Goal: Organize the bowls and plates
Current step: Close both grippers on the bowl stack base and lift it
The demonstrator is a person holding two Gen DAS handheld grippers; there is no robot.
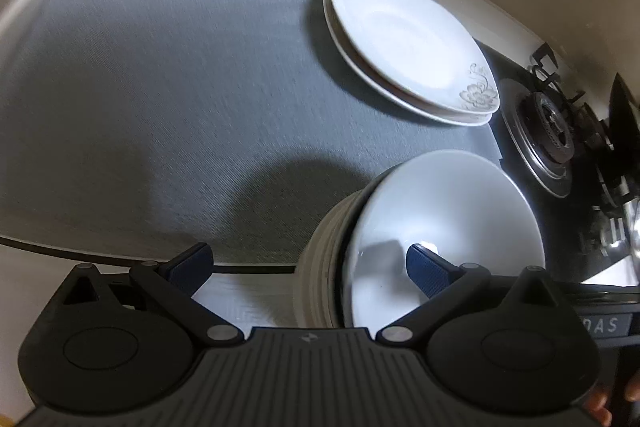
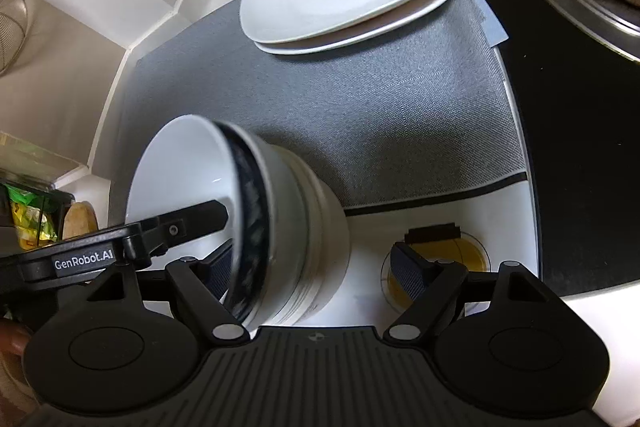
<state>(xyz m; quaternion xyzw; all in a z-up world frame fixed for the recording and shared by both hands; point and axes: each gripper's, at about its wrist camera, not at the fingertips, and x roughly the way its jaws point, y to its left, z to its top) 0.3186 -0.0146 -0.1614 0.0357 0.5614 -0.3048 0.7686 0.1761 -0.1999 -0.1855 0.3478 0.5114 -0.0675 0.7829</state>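
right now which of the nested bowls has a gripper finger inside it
The innermost bowl, the tilted top one with the dark patterned outside; the left gripper has one finger in it. The paler bowls under it only cradle it.

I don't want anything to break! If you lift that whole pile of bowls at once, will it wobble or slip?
Probably, yes. The bowl stack already leans sideways, so the bowls could slide apart. They look like glossy ceramic, likely slippery and breakable. Several together are probably heavy. The left gripper is wide open, one finger inside the top bowl.
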